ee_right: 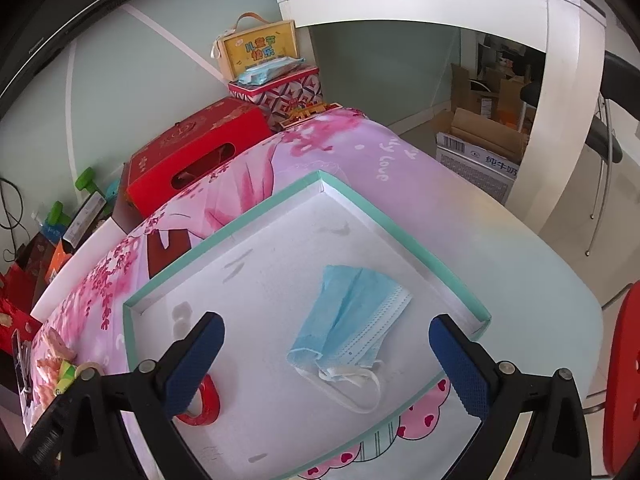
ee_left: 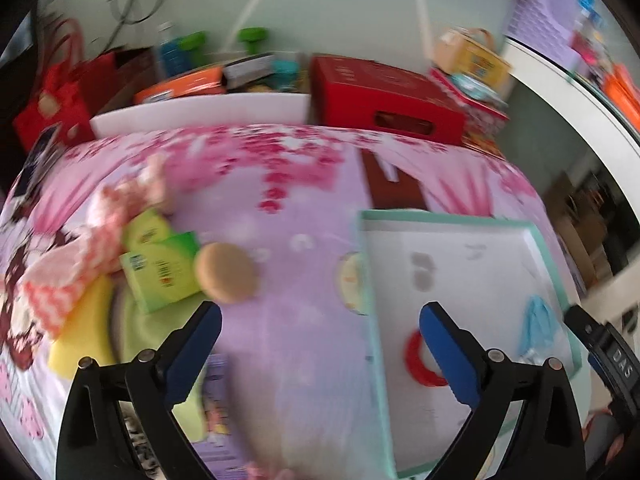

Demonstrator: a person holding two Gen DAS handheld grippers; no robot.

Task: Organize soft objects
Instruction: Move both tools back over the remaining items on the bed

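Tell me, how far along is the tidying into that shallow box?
Partly done. A crumpled blue face mask and a red tape ring already lie in the shallow white box with a mint-green rim. Nothing is in hand: the left gripper and right gripper are both open. A round tan sponge puff, green packets and pink patterned cloth remain outside on the floral cover.

Left wrist view motion-blurred, red tape ring (ee_right: 202, 402) half hidden behind right gripper (ee_right: 326, 364) finger — tray (ee_right: 224, 236) cut off below
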